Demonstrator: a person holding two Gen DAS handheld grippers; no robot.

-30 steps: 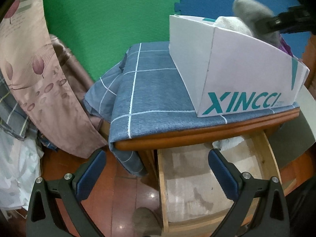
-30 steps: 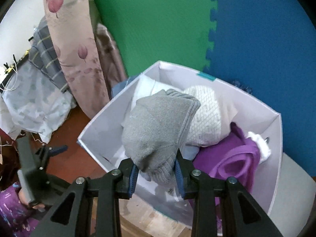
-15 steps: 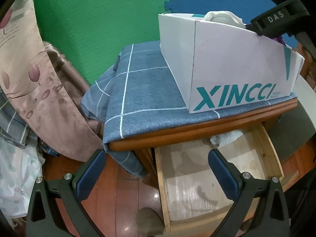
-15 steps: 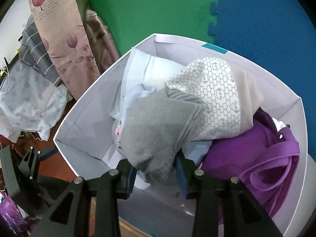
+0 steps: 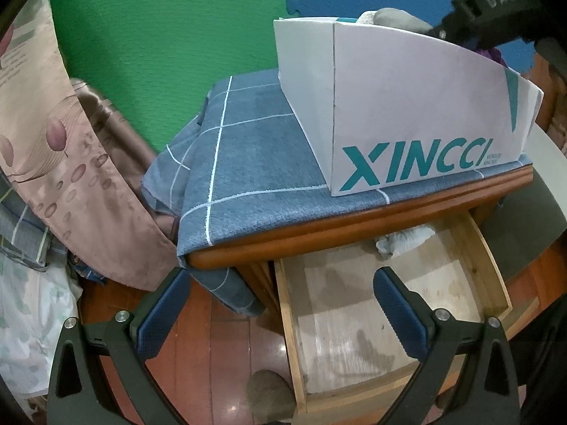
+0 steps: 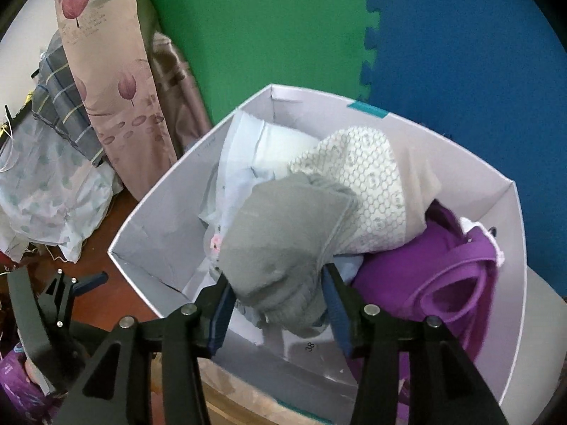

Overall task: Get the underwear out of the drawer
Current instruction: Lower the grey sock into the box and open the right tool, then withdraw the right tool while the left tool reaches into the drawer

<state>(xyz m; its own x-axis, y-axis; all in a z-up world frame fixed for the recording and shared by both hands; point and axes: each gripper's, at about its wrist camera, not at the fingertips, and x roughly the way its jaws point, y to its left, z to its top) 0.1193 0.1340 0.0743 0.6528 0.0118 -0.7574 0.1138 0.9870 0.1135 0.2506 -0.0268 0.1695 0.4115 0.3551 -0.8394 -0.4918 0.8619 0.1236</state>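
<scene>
White cardboard box w/ teal "XINCCI" lettering (image 5: 407, 113) sits on the blue checked cloth (image 5: 248, 163) that covers the wooden tabletop (image 5: 354, 223). Inside the box, seen from the right wrist cam (image 6: 170, 233): a folded grey knit underwear piece (image 6: 283, 244) on top near the front, a white piece w/ honeycomb print and beige band (image 6: 372, 191) behind it, pale blue/white garments (image 6: 248, 148) toward the back left, a purple garment w/ wide strap (image 6: 443, 283) on the right.

Right gripper (image 6: 278, 304) hangs over the box's front edge; its jaws have just been opening, w/ the lower end of the grey piece between the blue pads. Left pad looks to touch the fabric edge, right pad just beside it; grip looks released, and the piece rests on the pile.

Below the tabletop, a light wooden drawer (image 5: 492, 258) is pulled out. It holds one crumpled whitish cloth (image 5: 407, 241) at the back, partly under the tabletop edge; rest of the drawer floor is bare stained wood.

Left gripper (image 5: 283, 311) hovers above the drawer's front left corner, jaws spread wide, nothing between them. In the right cam it shows at lower left (image 6: 71, 283), held by a hand (image 6: 32, 375) w/ a purple sleeve.

Pink floral curtain (image 6: 106, 81) and plaid fabric (image 6: 60, 102) hang left of the box; green and blue foam mats (image 6: 283, 28) behind.
</scene>
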